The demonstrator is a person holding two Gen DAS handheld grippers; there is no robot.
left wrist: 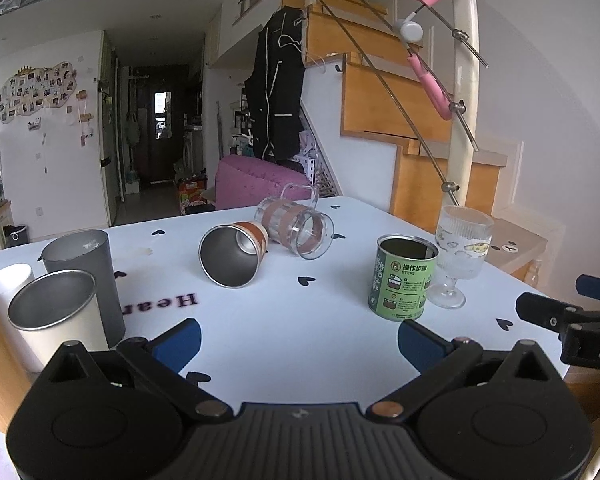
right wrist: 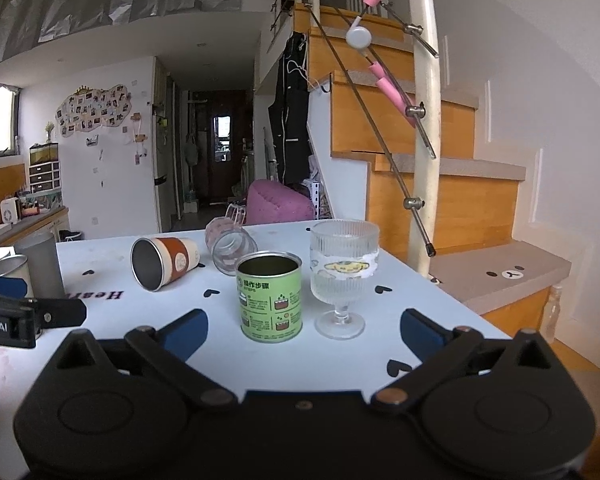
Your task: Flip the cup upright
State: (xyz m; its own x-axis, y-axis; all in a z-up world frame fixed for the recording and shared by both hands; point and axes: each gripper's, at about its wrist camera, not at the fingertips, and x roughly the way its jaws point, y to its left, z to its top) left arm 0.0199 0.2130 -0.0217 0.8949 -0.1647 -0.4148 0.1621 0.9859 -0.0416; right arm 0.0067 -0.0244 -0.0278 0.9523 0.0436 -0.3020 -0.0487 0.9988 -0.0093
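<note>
A brown-banded paper-style cup (left wrist: 232, 254) lies on its side on the white table (left wrist: 300, 332), mouth toward me; it also shows in the right wrist view (right wrist: 162, 262). A clear glass mug with a handle (left wrist: 296, 226) lies on its side just behind it, also in the right wrist view (right wrist: 230, 246). My left gripper (left wrist: 300, 344) is open and empty, well short of the cups. My right gripper (right wrist: 304, 334) is open and empty, close in front of a green tin (right wrist: 270, 298) and a ribbed goblet (right wrist: 342, 280).
The green tin (left wrist: 404, 278) and the goblet (left wrist: 460, 256) stand upright at the right. A grey cup (left wrist: 84, 276), a white metal-lined cup (left wrist: 56, 316) and another white cup (left wrist: 8, 284) stand at the left. A staircase with a railing rises behind the table's right side.
</note>
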